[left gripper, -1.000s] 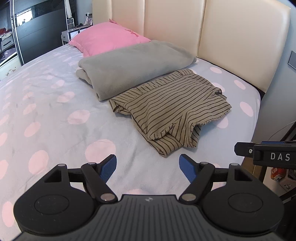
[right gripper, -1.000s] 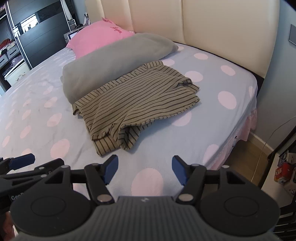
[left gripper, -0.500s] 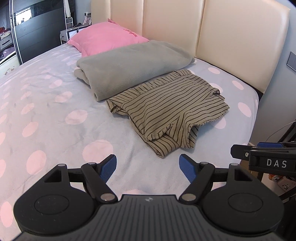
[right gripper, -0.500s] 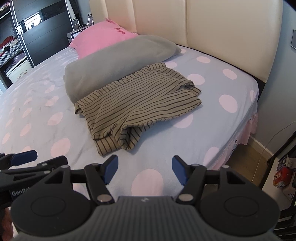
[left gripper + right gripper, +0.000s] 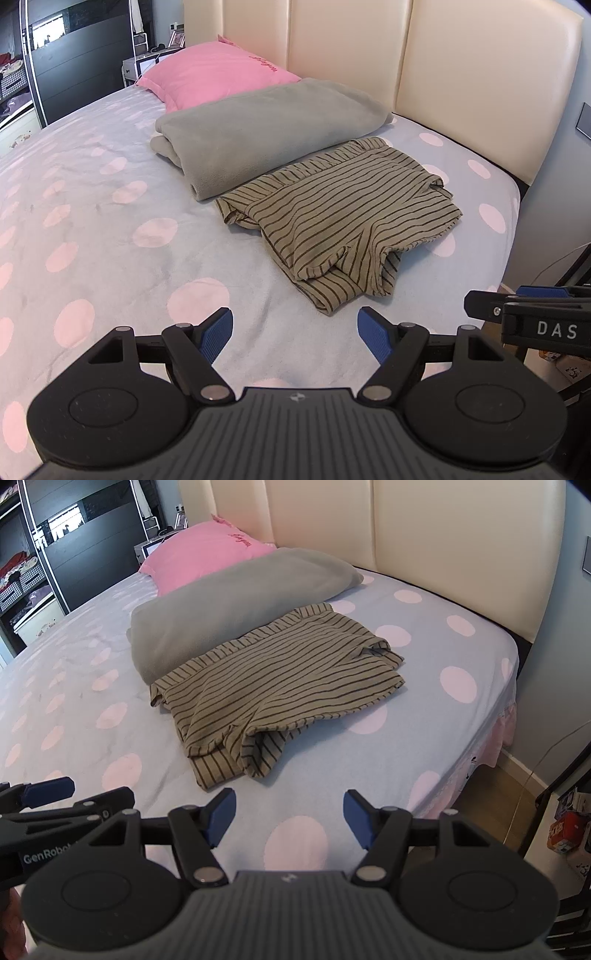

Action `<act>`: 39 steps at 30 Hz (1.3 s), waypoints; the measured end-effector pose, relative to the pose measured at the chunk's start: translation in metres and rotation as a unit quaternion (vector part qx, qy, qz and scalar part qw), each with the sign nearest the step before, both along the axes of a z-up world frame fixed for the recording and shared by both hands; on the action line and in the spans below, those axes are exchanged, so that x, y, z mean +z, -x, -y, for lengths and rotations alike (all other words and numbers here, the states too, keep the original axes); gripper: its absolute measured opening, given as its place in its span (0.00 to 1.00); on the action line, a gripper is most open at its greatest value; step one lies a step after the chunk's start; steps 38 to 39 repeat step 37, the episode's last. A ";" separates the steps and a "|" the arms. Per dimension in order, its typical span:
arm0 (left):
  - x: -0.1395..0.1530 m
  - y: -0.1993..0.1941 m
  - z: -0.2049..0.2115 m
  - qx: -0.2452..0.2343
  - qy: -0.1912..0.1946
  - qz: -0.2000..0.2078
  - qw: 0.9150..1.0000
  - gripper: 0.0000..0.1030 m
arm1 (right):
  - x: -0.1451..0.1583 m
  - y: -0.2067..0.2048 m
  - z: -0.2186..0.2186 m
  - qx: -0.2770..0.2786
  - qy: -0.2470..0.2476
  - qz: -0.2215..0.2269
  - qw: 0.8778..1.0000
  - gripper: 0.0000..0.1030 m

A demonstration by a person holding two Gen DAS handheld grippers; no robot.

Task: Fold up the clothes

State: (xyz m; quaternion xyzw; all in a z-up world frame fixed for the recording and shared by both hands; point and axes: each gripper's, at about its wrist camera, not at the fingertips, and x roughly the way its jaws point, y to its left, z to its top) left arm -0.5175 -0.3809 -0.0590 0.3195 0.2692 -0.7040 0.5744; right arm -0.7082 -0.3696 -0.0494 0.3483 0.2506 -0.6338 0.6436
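The striped shorts [image 5: 343,218] lie ahead on the bed [image 5: 110,229], long axis slanting toward the headboard, nearer the right gripper [image 5: 289,814] than the left gripper [image 5: 295,334], both jaws spread and empty.

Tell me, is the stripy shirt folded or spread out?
Folded, loosely. The shirt lies doubled in layers on the bed, with a rumpled flap showing at its near edge.

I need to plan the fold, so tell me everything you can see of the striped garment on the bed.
The striped garment is olive-tan soft fabric with thin dark stripes. It lies loosely bunched, partly doubled over, with rumpled layers sticking out at its near end. It rests on the polka-dot sheet, its far edge meeting the folded grey blanket. Neither gripper touches it.
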 end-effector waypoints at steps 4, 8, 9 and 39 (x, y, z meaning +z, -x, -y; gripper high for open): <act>-0.001 0.000 -0.001 -0.002 0.001 0.002 1.000 0.71 | 0.000 0.001 0.000 0.000 0.001 0.003 1.000 0.65; -0.001 -0.001 -0.001 -0.003 -0.002 -0.003 1.000 0.71 | -0.001 0.001 0.000 0.002 0.001 0.002 1.000 0.65; -0.001 0.000 -0.001 -0.002 -0.002 -0.001 1.000 0.71 | -0.001 0.001 0.000 0.002 0.002 0.002 1.000 0.65; -0.003 0.002 -0.005 -0.006 -0.004 -0.010 1.000 0.71 | 0.001 0.000 -0.003 0.005 0.004 0.001 1.000 0.66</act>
